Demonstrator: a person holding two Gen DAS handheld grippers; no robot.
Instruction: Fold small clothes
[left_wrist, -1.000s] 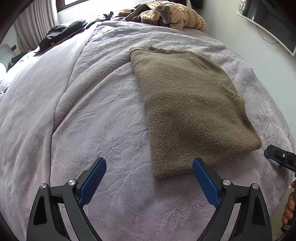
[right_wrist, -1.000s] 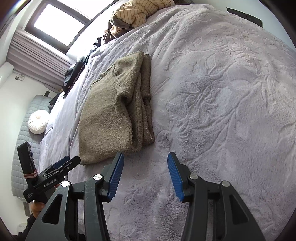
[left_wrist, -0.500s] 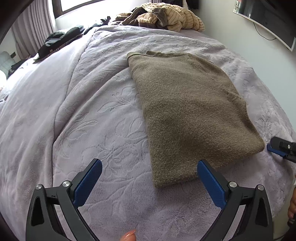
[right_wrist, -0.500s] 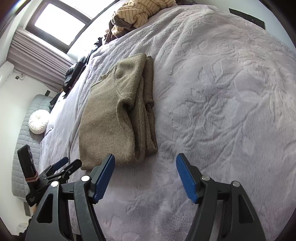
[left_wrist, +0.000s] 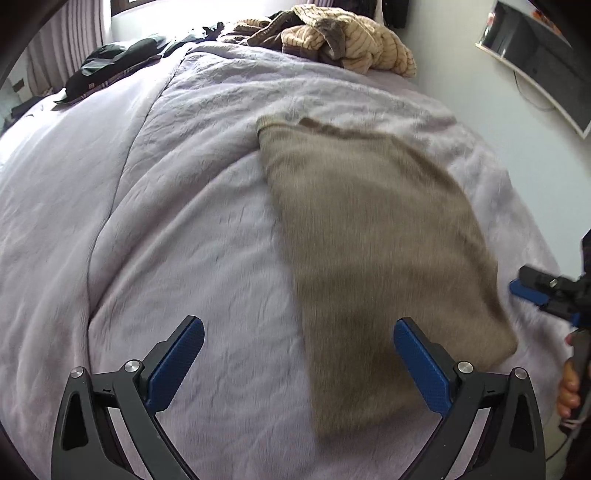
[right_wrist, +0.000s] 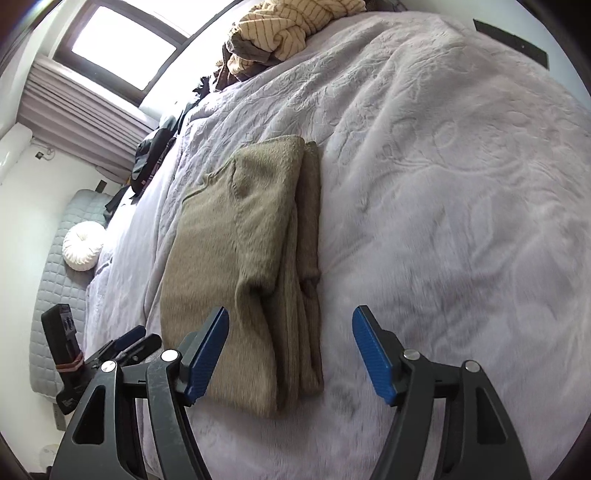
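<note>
**A:** Left wrist view, entry: left gripper (left_wrist: 298, 360) stands at its widest, jaws having just finished opening, nothing pinched. The near end of the brown sweater (left_wrist: 376, 251) lies between and just ahead of the pads, its left long edge running away from a point between the two fingers. Picture is motion-blurred.

**B:** Right wrist view agrees on the garment: the sweater (right_wrist: 236, 258) is folded lengthwise on the lilac bedspread (right_wrist: 443, 184), stacked layers showing along its right edge. Right gripper (right_wrist: 290, 352) is part open, jaws just widened, empty; the near right corner sits between its fingers.

**A:** Judgement: next fold is end to end. Each claw should take its own near corner.

**B:** Advice: bite deep enough to catch every layer at the stacked edge, or the inner sleeve will slide out.

**A:** Lift both corners level, carry them toward the far collar end, keeping clear of the bedspread pile.

**B:** Striped clothes heap (right_wrist: 295, 26) beyond is well apart; no interference expected.
</note>
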